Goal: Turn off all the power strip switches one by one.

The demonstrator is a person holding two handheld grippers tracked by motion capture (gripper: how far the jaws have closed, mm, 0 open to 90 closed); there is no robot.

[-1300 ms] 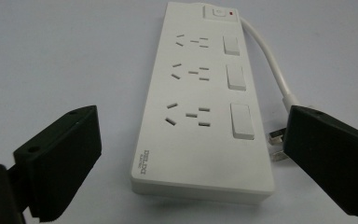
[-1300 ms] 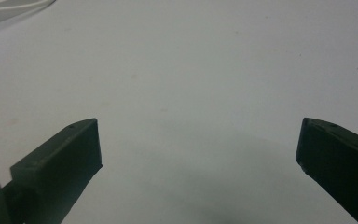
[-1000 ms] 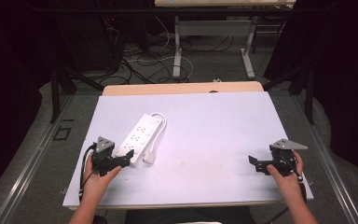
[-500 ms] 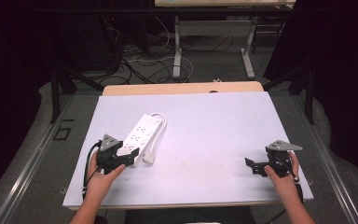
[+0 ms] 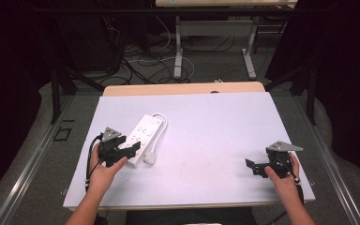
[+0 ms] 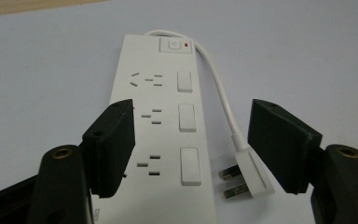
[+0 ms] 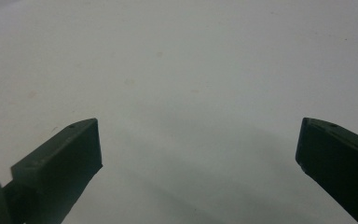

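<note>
- The white power strip [image 5: 143, 136] is laid flat on the left part of the bench [image 5: 206, 122], its plug [image 6: 244, 175] beside it.
- The left gripper [image 5: 130, 151] is held low at its near end, fingers [image 6: 112, 144] apart.
- The right gripper [image 5: 252, 168] is held well apart near the right edge, fingers [image 7: 60, 158] spread over bare surface.

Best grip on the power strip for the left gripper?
Across the near end of the power strip, from above. It lies flat, long and narrow; the open left gripper already straddles its width. Probably keep the right jaw clear of the plug beside it.
</note>
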